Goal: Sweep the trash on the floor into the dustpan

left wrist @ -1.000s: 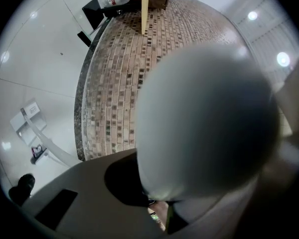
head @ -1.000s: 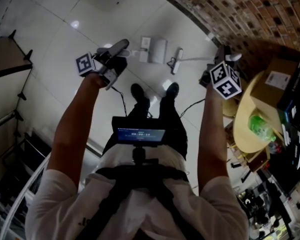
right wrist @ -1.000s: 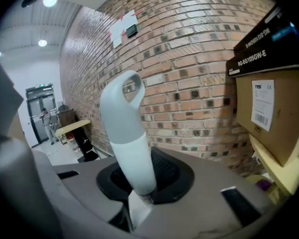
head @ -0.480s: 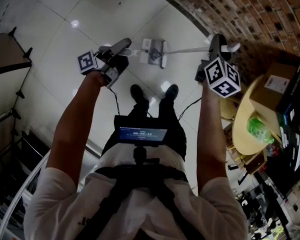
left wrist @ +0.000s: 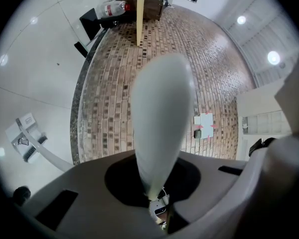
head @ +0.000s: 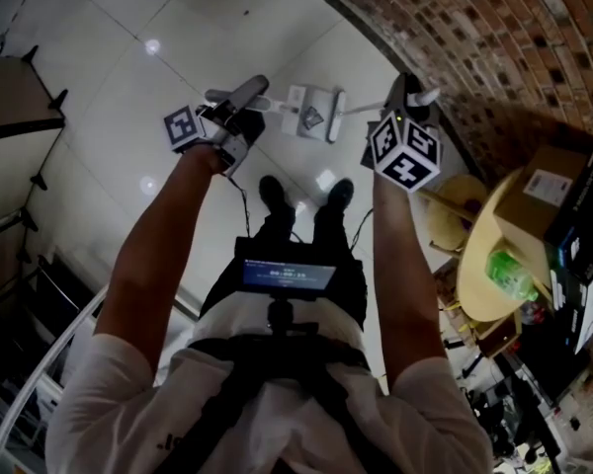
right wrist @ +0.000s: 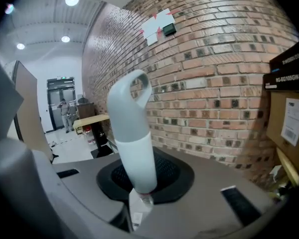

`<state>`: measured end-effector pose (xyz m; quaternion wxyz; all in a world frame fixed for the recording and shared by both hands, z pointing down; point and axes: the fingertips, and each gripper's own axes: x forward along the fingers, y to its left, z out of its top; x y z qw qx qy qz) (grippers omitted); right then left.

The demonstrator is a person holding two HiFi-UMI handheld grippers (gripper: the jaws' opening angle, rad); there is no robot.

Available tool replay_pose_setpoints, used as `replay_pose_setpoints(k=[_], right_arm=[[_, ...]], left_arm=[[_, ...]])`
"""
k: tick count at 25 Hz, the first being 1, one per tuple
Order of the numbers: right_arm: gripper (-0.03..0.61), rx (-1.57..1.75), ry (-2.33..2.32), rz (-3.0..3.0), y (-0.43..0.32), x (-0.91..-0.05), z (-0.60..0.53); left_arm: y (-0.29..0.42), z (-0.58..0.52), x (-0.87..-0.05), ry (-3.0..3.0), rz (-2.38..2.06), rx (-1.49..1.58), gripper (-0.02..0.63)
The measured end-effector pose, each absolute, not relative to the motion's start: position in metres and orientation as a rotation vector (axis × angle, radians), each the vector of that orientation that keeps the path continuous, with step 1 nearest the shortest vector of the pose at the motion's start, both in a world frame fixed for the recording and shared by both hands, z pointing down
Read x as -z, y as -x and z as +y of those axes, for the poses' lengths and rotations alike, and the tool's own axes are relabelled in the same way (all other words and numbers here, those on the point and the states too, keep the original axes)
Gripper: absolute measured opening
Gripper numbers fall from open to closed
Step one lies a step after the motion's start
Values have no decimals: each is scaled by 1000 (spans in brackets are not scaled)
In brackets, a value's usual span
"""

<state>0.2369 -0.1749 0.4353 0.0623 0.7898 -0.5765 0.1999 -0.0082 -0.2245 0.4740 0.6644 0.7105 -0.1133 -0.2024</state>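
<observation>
— Where is the trash?
— A small dark bit of trash (head: 308, 119) is lying on the flat white plastic dustpan (head: 316, 107), down on the shiny white tiled floor (head: 128, 87). The thin white broom head (head: 337, 117) is sitting just beside it.
— And the jaws?
— The left gripper (head: 235, 118) is squeezing the long pale grey dustpan handle (left wrist: 159, 113) in its jaws. The right gripper (head: 403, 97) is squeezing the grey and white broom handle (right wrist: 132, 138).

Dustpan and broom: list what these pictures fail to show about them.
- Dark mark in the dustpan: head view, too small to tell trash from print.
- Broom head: head view, too small to show floor contact.
- Broom shaft: right gripper view, hidden under the right hand-held gripper.
</observation>
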Motion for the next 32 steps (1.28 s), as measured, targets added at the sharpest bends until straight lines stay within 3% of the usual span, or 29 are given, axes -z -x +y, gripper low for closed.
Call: replay_pose_setpoints(k=[8, 14, 21, 26, 32], right_arm=[[63, -576, -1993, -1974, -117, -447, -202], [132, -589, -1636, -2251, -32, -455, -205], [169, -599, -1364, -2363, 4, -463, -207], [246, -544, -1198, -2377, 20, -465, -210], [255, -496, -1159, -2345, 23, -469, -214]], left_arm=[[11, -241, -475, -1615, -287, 462, 15], [14, -252, -476, -1625, -287, 459, 15], [16, -257, -475, -1625, -280, 469, 15], [21, -260, -475, -1629, -278, 470, 15], [24, -263, -475, -1637, -285, 472, 15]])
